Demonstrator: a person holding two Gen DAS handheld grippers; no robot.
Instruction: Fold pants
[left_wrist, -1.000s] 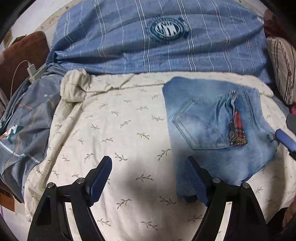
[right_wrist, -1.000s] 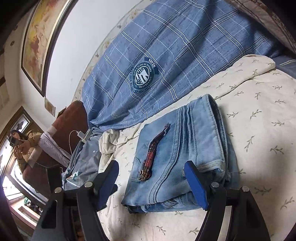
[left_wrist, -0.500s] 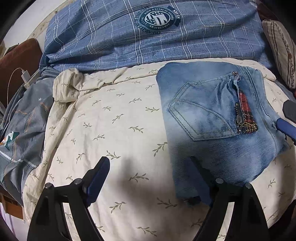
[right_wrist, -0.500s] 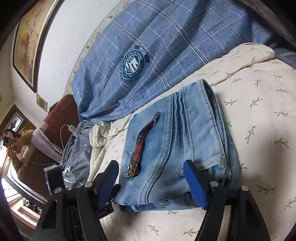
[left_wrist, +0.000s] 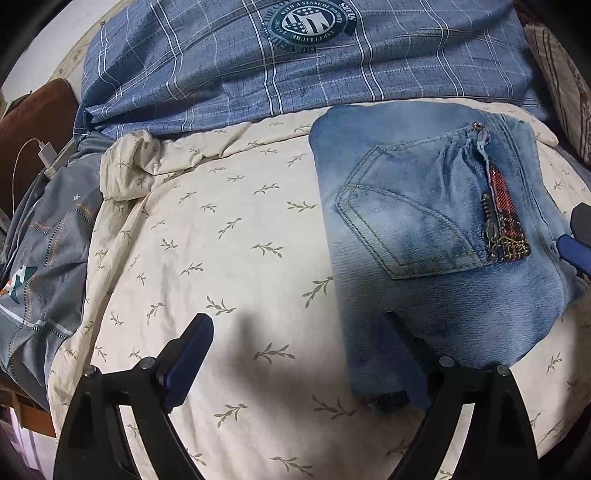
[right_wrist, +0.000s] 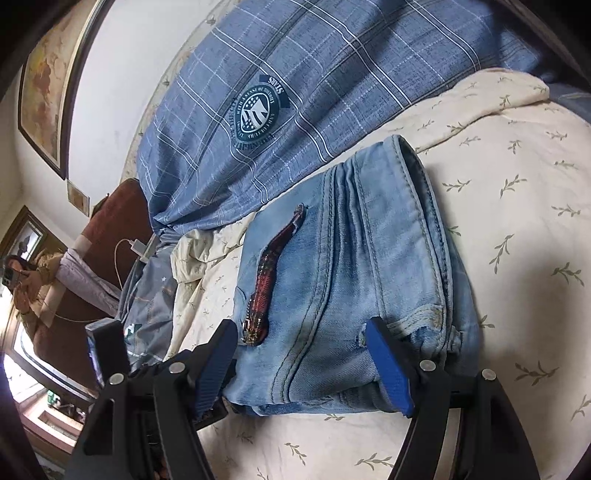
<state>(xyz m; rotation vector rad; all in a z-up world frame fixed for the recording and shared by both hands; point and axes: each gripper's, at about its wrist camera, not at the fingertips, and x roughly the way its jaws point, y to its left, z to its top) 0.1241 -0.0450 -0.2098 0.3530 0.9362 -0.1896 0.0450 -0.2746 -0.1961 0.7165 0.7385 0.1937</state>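
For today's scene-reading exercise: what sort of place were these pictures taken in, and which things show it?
Most likely a bedroom in a home. A cream leaf-print bedsheet covers a bed, a large blue plaid pillow with a round crest lies at its head, and a framed painting hangs on the wall.

The bed carries one folded pair of light-blue denim pants (left_wrist: 424, 229), one blue plaid quilt with a round crest (left_wrist: 295, 62), one cream leaf-print sheet (left_wrist: 221, 240), one grey-blue star-print cover (left_wrist: 48, 258) and one striped pillow (left_wrist: 557, 81) at its right edge.
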